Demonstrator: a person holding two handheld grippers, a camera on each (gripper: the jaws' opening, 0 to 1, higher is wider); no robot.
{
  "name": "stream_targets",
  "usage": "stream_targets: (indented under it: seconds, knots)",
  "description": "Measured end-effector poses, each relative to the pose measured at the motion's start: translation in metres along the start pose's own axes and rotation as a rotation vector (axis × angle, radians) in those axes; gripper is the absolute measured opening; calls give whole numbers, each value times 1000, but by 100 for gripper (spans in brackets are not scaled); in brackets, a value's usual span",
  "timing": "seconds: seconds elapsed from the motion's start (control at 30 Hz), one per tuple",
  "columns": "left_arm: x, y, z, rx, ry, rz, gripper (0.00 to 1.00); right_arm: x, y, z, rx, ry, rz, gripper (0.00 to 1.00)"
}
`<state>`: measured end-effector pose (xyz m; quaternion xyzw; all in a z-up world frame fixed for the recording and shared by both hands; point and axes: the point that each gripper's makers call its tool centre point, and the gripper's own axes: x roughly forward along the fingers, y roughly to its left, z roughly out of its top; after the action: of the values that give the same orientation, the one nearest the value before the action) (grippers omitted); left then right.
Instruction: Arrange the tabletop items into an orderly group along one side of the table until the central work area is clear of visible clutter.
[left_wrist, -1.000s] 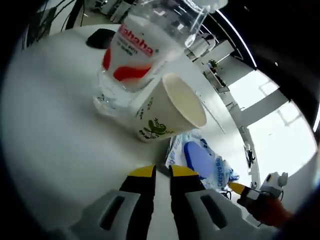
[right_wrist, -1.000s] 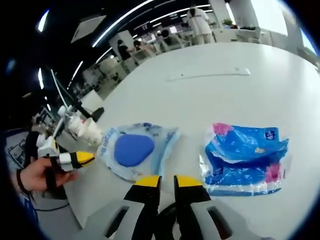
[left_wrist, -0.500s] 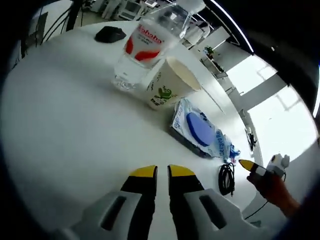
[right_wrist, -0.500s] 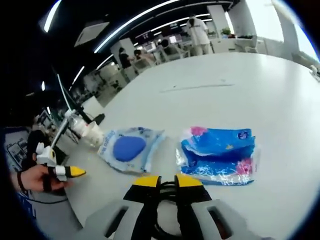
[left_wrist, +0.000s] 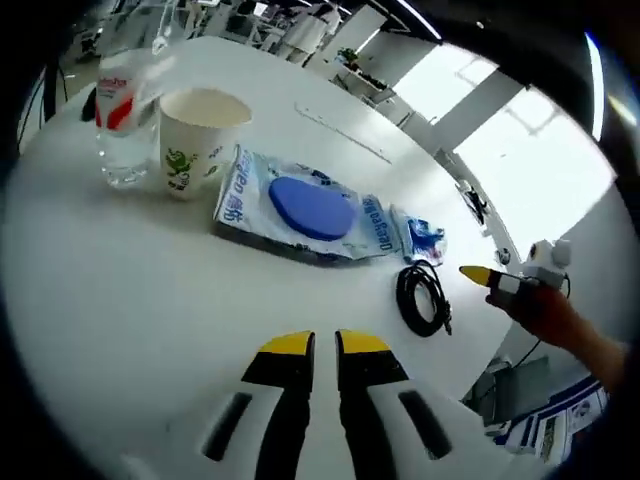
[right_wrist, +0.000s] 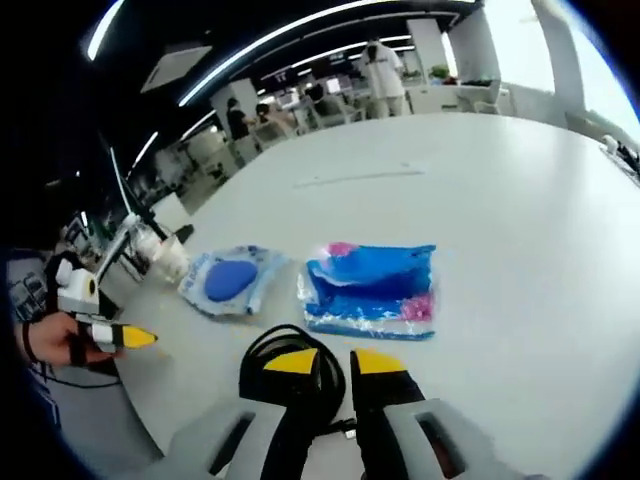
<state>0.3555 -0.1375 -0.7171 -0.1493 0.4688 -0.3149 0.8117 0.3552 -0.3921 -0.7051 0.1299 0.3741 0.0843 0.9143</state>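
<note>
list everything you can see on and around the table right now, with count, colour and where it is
water bottle: 1, clear with red-and-white label, far left end of the row, beside the cup
paper cup: 1, cream with green print, upright, between bottle and wipes pack
wipes pack: 1, pale blue-white with a dark blue oval, lying flat next to the cup
blue packet: 1, bright blue with pink patches, crumpled, flat beside the wipes pack
cable: 1, black, coiled, near the table edge
table: 1, white, round-edged
people: several, standing in the background office
left gripper: 1, black with yellow tips, jaws close together, holding nothing
right gripper: 1, black with yellow tips, jaws close together over the cable
</note>
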Motion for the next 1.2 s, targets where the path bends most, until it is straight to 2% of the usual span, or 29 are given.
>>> stream_targets:
  seconds: [0.2, 0.33, 0.37, 0.63, 0.93, 1.13, 1.2]
  knots:
    - [14, -14, -2, 16, 26, -44, 4, -13, -19, -13, 26, -5, -38, 10]
    - [22, -23, -4, 58, 54, -63, 4, -20, -31, -20, 49, -6, -64, 10]
    - [24, -25, -6, 79, 65, -66, 4, -21, -33, -21, 53, -6, -69, 10]
    - [40, -30, -4, 87, 81, -75, 4, -24, -37, -29, 45, 7, -82, 10]
    - [58, -43, 10, 91, 68, -81, 4, -16, -37, -30, 39, 19, -81, 11]
    - [75, -66, 27, 91, 40, -109, 5, -11, -46, -24, 58, 18, -95, 12]
    - [81, -74, 31, 116, 38, -116, 5, -10, -49, -22, 70, 16, -99, 12]
